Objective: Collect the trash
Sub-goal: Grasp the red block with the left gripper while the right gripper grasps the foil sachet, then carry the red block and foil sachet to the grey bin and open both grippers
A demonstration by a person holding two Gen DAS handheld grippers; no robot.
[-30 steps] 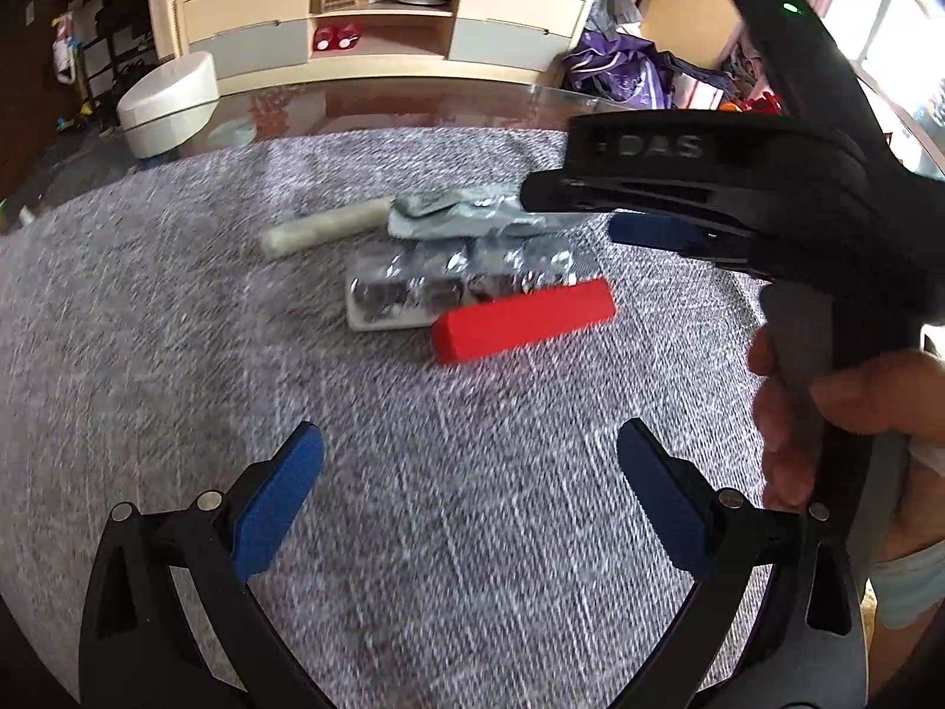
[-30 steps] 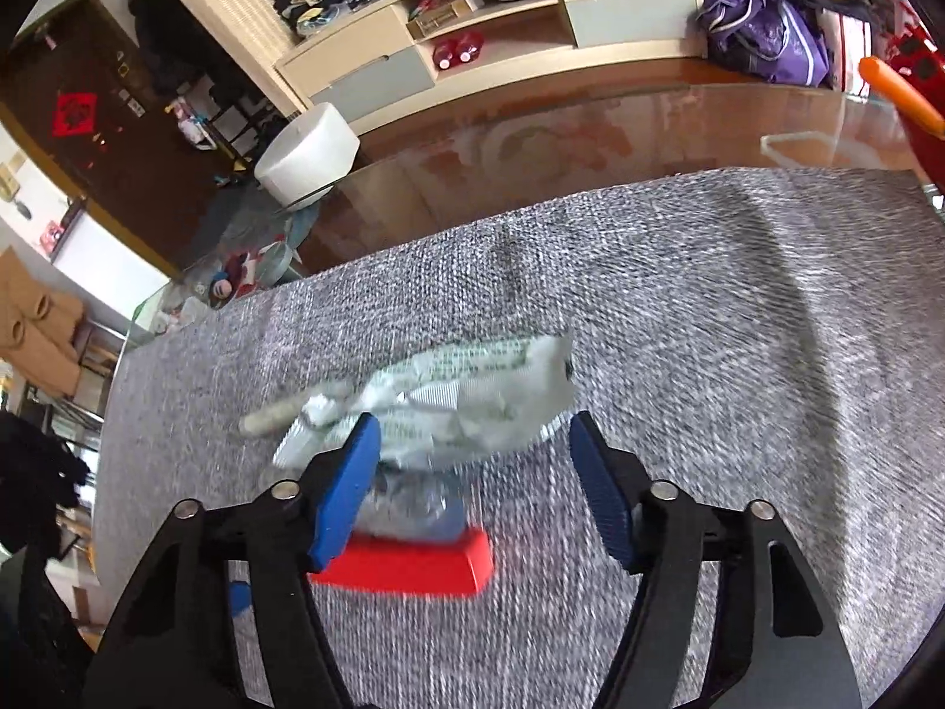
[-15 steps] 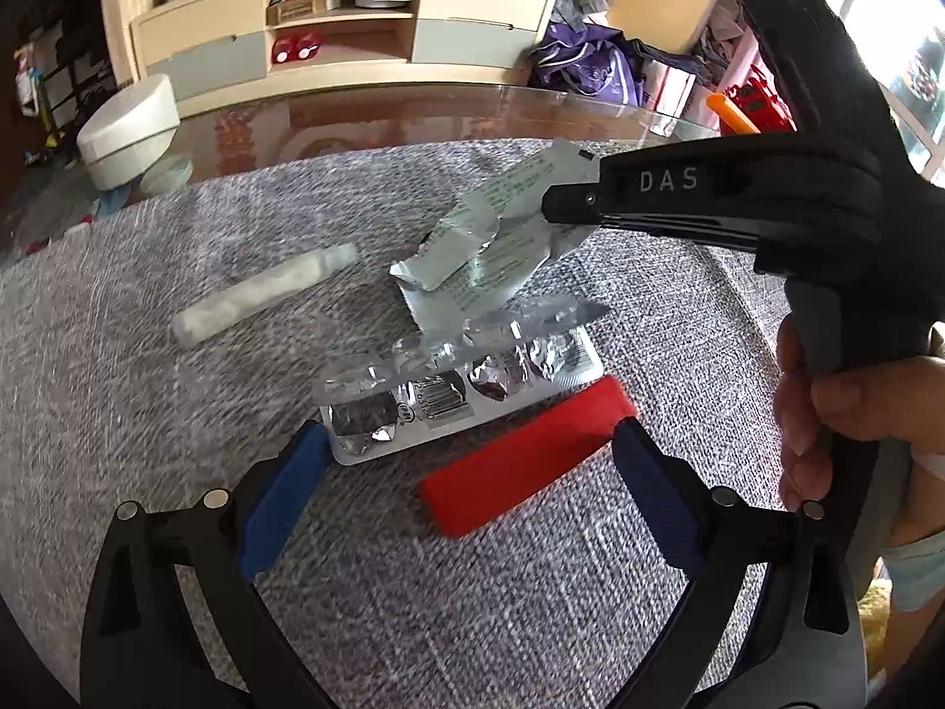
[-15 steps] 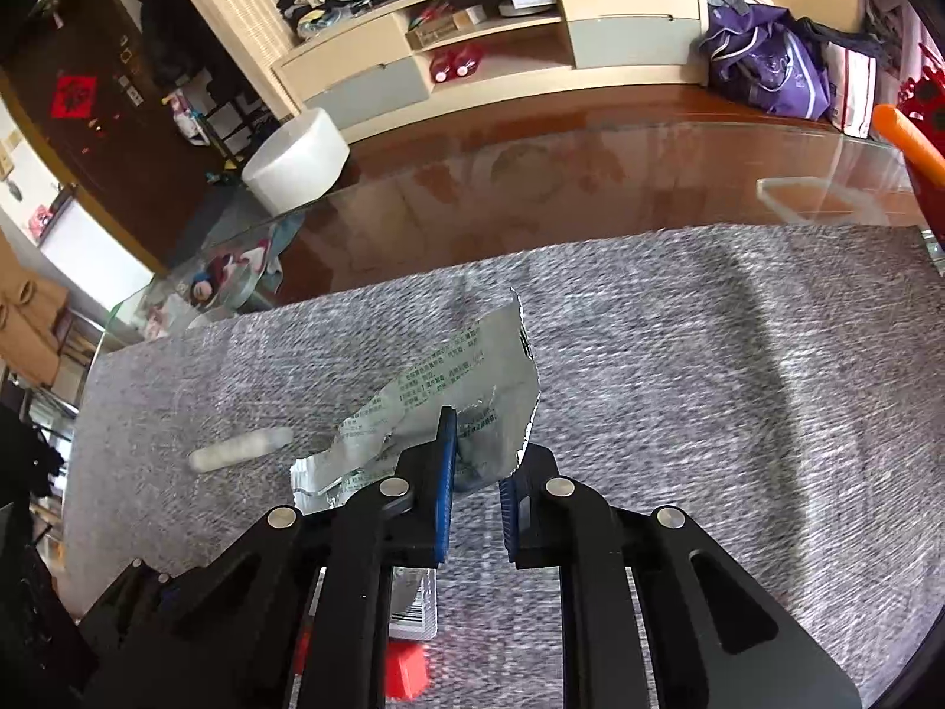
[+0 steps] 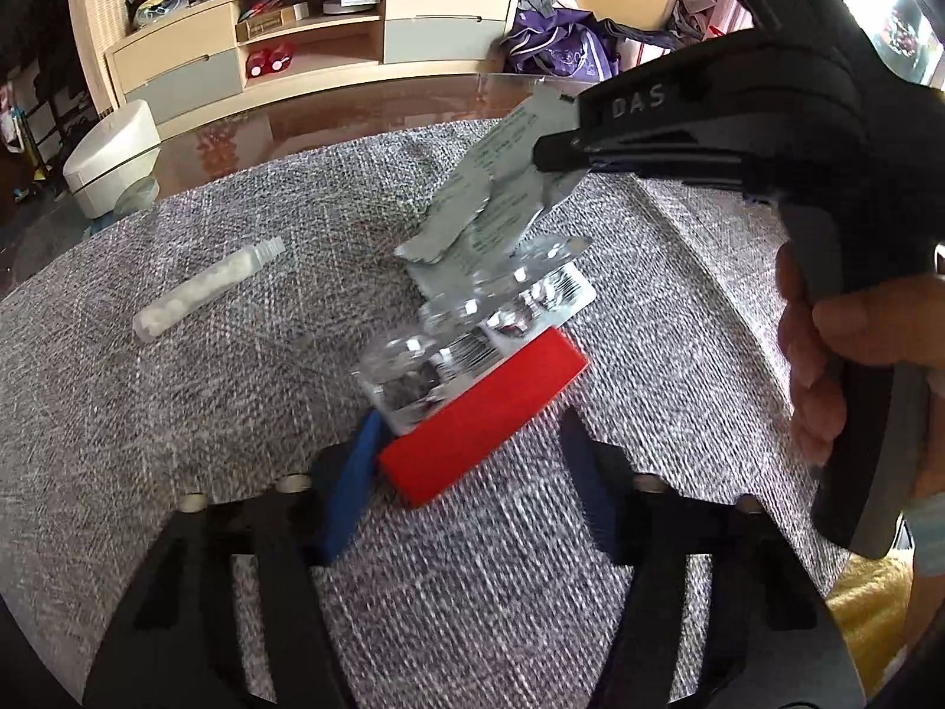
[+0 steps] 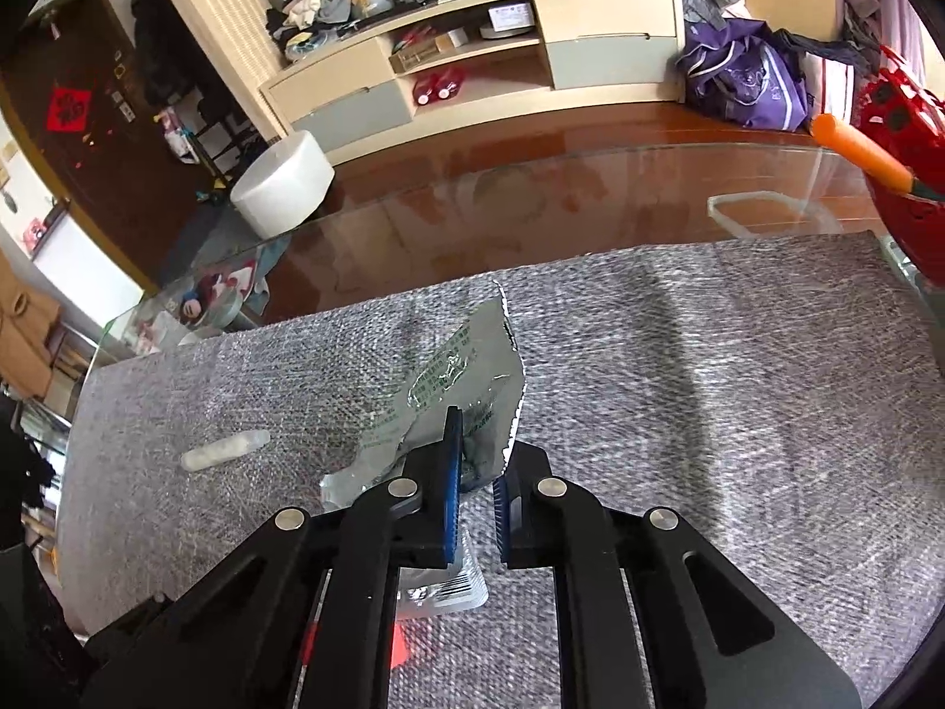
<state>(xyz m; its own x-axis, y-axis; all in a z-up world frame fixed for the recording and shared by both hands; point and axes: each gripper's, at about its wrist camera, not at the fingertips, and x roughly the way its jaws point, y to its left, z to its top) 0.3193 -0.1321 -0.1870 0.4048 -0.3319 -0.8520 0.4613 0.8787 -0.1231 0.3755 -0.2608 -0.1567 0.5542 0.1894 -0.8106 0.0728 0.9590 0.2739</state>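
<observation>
My right gripper (image 6: 475, 467) is shut on a torn silver foil wrapper (image 6: 458, 378) and holds it above the grey cloth; it also shows in the left wrist view (image 5: 490, 201), pinched at the black gripper's tip. My left gripper (image 5: 466, 472) is partly closed around a red block (image 5: 484, 419), its left pad touching the block's end. A clear empty blister pack (image 5: 472, 331) leans on the block. A clear tube of white pellets (image 5: 207, 289) lies to the left; it also shows in the right wrist view (image 6: 224, 450).
A grey woven cloth (image 5: 177, 413) covers a glass table (image 6: 531, 201). A clear plastic container (image 6: 768, 212) stands at the far right. A white round stool (image 6: 283, 183) and a low wooden cabinet (image 6: 472, 59) are beyond the table.
My right gripper closed on the foil wrapper and lifted it off the pile. My left gripper moved forward and narrowed around the red block, which tilted with the blister pack.
</observation>
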